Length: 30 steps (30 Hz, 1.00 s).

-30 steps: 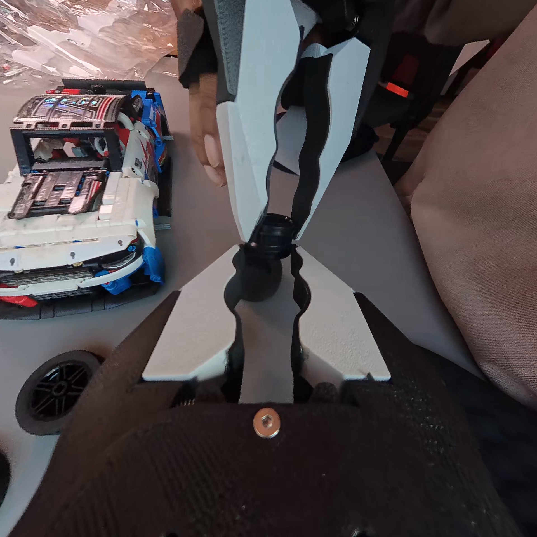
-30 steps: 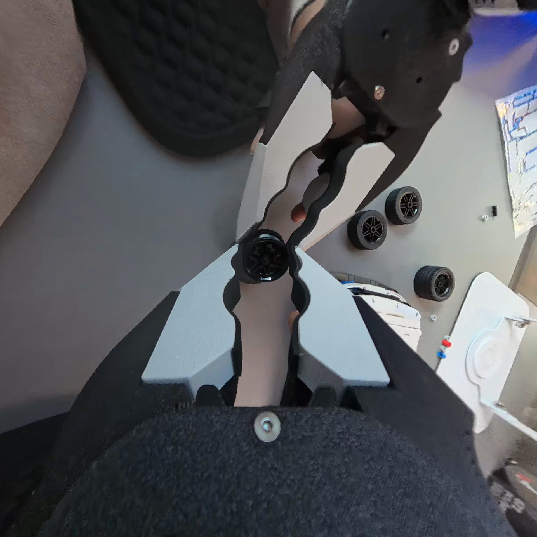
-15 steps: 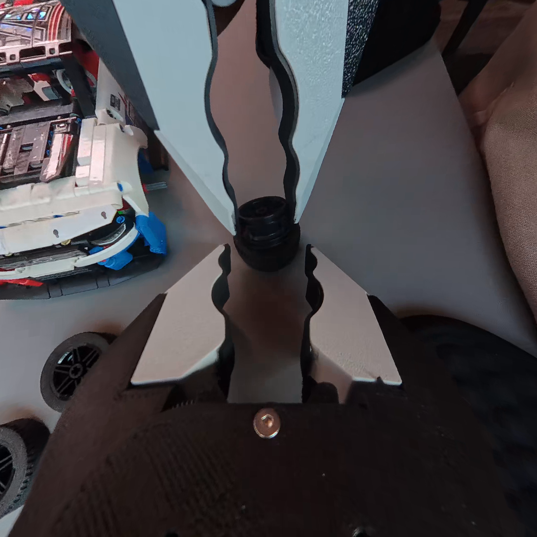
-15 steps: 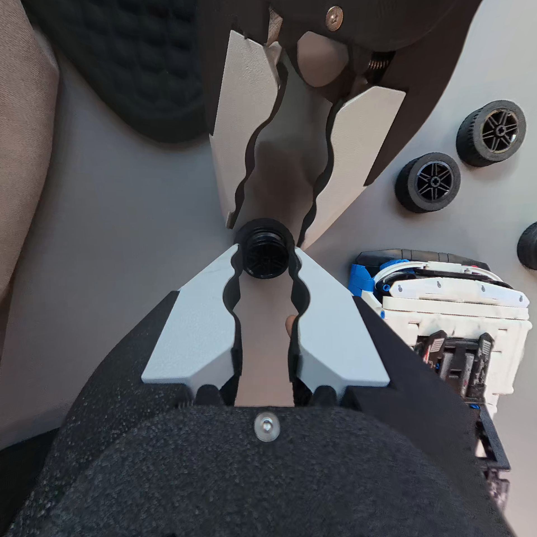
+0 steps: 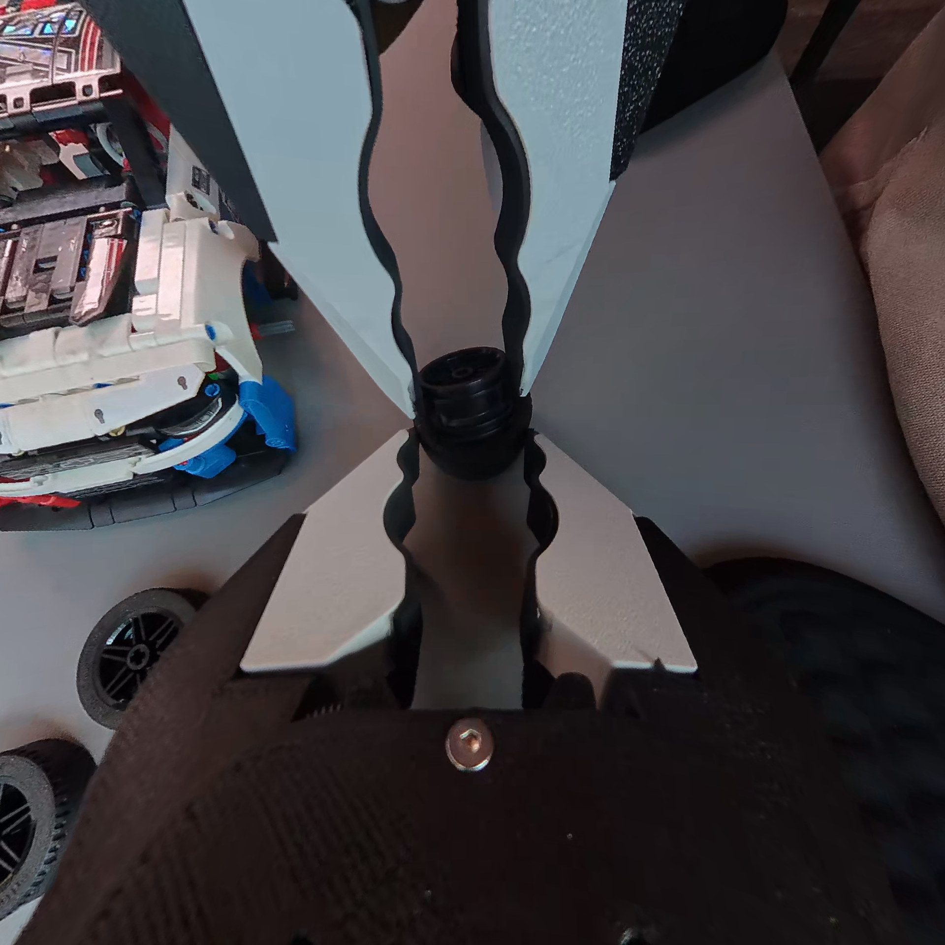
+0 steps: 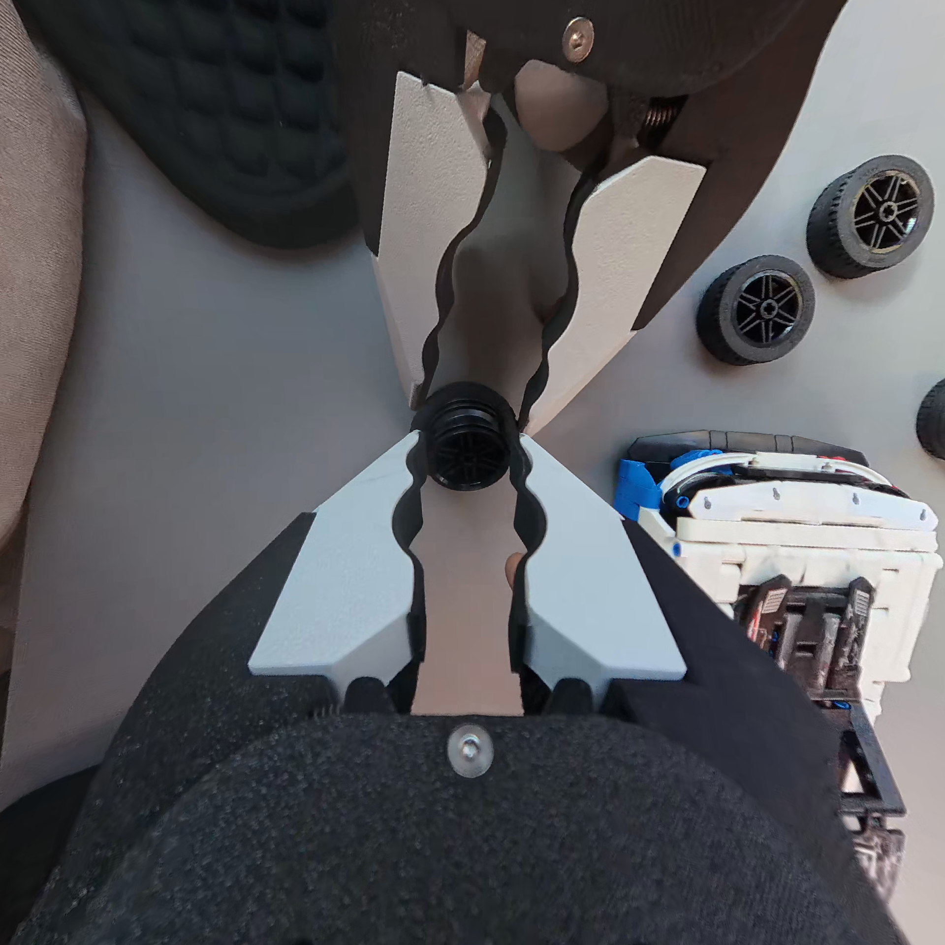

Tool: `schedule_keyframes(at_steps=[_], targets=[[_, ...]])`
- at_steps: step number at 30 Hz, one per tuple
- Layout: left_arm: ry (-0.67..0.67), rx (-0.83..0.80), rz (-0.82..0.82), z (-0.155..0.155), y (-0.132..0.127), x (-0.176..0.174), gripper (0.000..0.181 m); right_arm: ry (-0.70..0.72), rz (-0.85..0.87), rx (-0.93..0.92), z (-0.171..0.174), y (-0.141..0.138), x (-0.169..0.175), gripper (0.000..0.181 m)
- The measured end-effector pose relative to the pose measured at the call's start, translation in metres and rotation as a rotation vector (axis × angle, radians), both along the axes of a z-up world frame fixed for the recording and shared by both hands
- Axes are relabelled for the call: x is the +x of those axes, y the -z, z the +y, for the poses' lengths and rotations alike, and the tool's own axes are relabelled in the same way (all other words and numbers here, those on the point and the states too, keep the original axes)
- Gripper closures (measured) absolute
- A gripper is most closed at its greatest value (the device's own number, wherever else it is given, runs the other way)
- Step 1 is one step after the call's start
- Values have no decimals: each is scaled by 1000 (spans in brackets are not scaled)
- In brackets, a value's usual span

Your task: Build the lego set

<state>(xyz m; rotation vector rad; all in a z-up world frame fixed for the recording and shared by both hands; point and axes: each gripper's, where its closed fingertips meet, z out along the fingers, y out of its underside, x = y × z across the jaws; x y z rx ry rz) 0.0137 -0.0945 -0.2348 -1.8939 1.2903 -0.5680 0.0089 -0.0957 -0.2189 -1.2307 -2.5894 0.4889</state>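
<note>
My left gripper [image 5: 469, 441] is shut on a black rubber tyre [image 5: 468, 460]. My right gripper [image 6: 468, 441] faces it tip to tip and is shut on a black ribbed wheel rim [image 6: 468, 455], spokes toward its camera. The rim [image 5: 463, 391] is pressed against the tyre [image 6: 463, 396]; how deep it sits is hidden. Both are held above the grey table [image 5: 690, 332]. The white, blue and red lego car [image 5: 128, 358] stands to the left, and it also shows in the right wrist view [image 6: 792, 537].
Loose assembled wheels lie on the table [image 5: 133, 654], [image 5: 20, 818], [image 6: 754, 317], [image 6: 869, 215]. A black quilted cushion [image 6: 204, 102] and beige fabric [image 5: 900, 255] border the table edge. Only a small space, under 4 cm, lies between the two pairs of fingers.
Both grippers have swung together so the views now look down on the table and closer to the car. The rim and tyre stay pressed together between the tips.
</note>
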Motion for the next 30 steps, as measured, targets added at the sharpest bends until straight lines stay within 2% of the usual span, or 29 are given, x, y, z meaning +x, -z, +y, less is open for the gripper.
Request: schedule_keyframes(at_steps=[11,15,23,30], targets=[[0,6,3,0,0,0,141,43,36,-103,3,-6,-1,145],[0,11,5,0,0,0,141,47,27,-129,2,-5,0,148],[1,1,2,0,0,0,141,31,-3,-82,0,-2,1,152],[1,6,4,0,0,0,140,-102,-75,66,0,2,1,153]])
